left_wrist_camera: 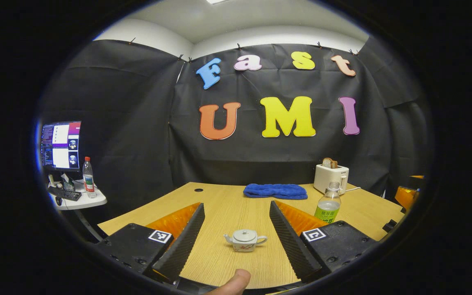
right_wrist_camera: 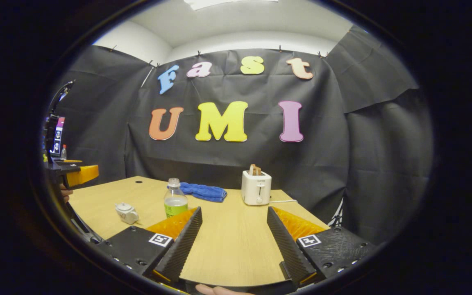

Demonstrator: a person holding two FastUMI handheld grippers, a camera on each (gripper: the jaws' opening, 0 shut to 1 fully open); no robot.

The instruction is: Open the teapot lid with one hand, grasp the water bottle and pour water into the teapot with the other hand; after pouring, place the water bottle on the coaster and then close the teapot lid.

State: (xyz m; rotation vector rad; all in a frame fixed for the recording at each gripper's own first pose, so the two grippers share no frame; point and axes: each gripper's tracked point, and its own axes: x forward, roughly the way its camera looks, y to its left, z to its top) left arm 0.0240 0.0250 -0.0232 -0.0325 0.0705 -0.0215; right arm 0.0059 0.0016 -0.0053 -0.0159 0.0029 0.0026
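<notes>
1. Wooden table [left_wrist_camera: 228, 205] fills the booth, black cloth behind it, with a white toaster [left_wrist_camera: 331, 177] and a blue towel [left_wrist_camera: 275, 191] along the far edge.
2. Left gripper [left_wrist_camera: 236, 237] is spread wide, nothing in it; the little white teapot [left_wrist_camera: 245, 240], lid on, sits on the table right between its fingers.
3. Water bottle [left_wrist_camera: 328, 203], cap off, stands at about 2 o'clock from the teapot, near the toaster.
4. Right gripper [right_wrist_camera: 232, 241] is released too, over bare table; bottle and teapot sit around its 10 o'clock.
5. Monitor [left_wrist_camera: 61, 145] on a side stand far left.
</notes>
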